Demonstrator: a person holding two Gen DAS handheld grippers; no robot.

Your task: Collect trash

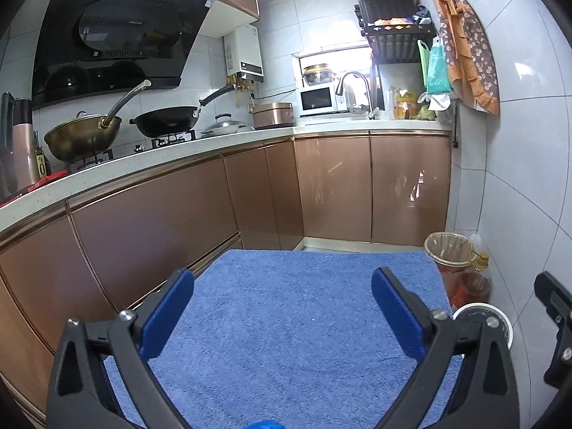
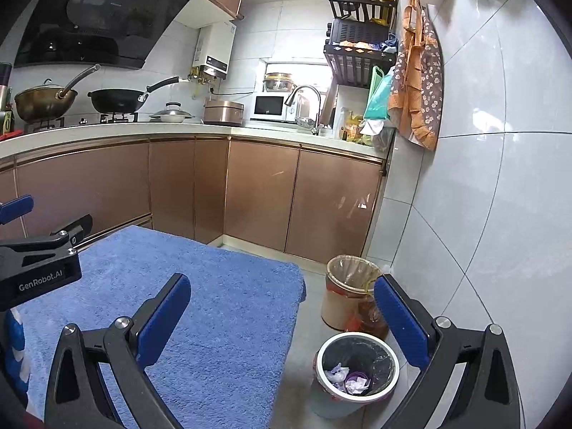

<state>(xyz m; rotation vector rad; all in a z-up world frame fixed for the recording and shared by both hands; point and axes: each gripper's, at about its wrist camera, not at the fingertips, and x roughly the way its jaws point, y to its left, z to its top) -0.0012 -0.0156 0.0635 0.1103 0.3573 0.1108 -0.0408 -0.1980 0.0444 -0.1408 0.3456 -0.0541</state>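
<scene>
Here, in the left wrist view, the left gripper [image 1: 282,307] was seen with its blue pads spread wide and nothing between them, held above a blue towel [image 1: 286,321] spread over the tabletop. No loose trash could be made out on the towel, which suggests the collecting was largely done. At the right edge of the towel, on the floor, part of a white bin [image 1: 500,318] was visible, mostly hidden behind the gripper's own frame; beyond it stood a lined bin [image 1: 448,250] against the tiled wall. A piece of the right gripper [image 1: 557,325] was caught at the far right of this view.

In the right wrist view, the right gripper [image 2: 282,316] was likewise found wide open and empty, angled down over the towel's corner and the floor. The white bin [image 2: 357,368] was shown plainly below it, black-lined, with crumpled trash [image 2: 348,379] lying at its bottom: white and purplish scraps. The bin appeared to have been set just beside the tabletop so that scraps could be dropped into it with a short reach. The lined bin [image 2: 352,291] stood just behind, with an amber bottle [image 2: 370,316] between the two. The left gripper [image 2: 39,261] was seen at the left edge, over the towel [image 2: 200,304].
</scene>
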